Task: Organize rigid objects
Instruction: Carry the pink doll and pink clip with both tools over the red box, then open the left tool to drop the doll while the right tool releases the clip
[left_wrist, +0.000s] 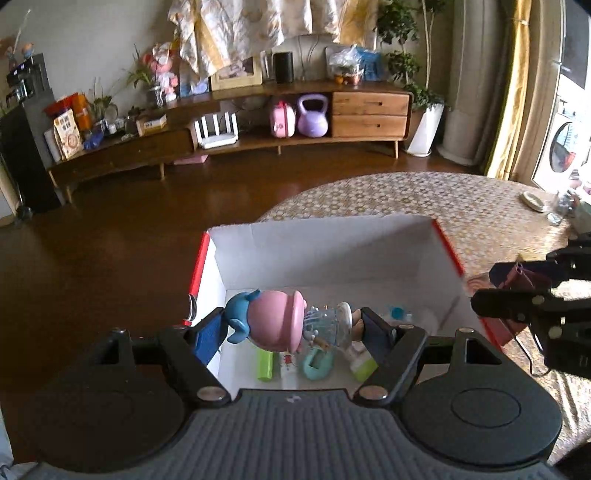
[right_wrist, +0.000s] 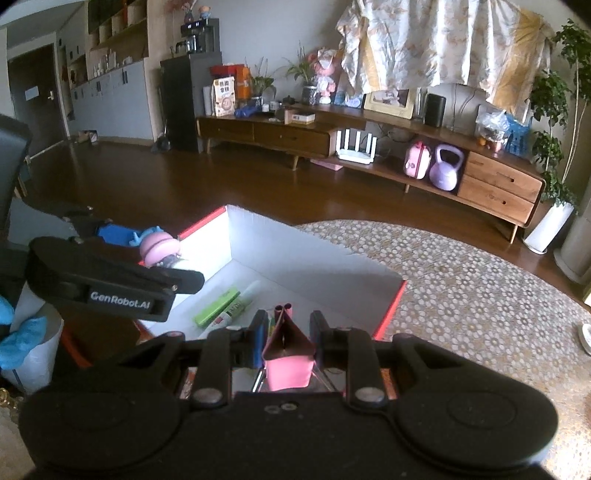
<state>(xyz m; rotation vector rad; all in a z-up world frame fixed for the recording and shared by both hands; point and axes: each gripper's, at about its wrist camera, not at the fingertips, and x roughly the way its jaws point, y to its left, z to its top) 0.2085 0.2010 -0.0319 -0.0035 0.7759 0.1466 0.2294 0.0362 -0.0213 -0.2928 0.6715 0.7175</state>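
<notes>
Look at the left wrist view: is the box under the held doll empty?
No; the white box under the doll already holds a green tube and a teal piece.

— What carries everything here?

— A round worktop (left_wrist: 424, 199) under a cloth patterned with small pale flowers on tan, with dark wooden floor around it.

— And what rests directly on it?

— An open cardboard box (left_wrist: 325, 251), white inside with red edges, set near the worktop's rim. Its floor holds a green marker (right_wrist: 218, 312), a white tube (right_wrist: 240, 302) just beside it, and a teal piece (left_wrist: 316, 363).

— Anything else on the cloth?

— A small white dish (left_wrist: 532, 201) at the far right, well apart from the box, next to some blurred clutter.
</notes>
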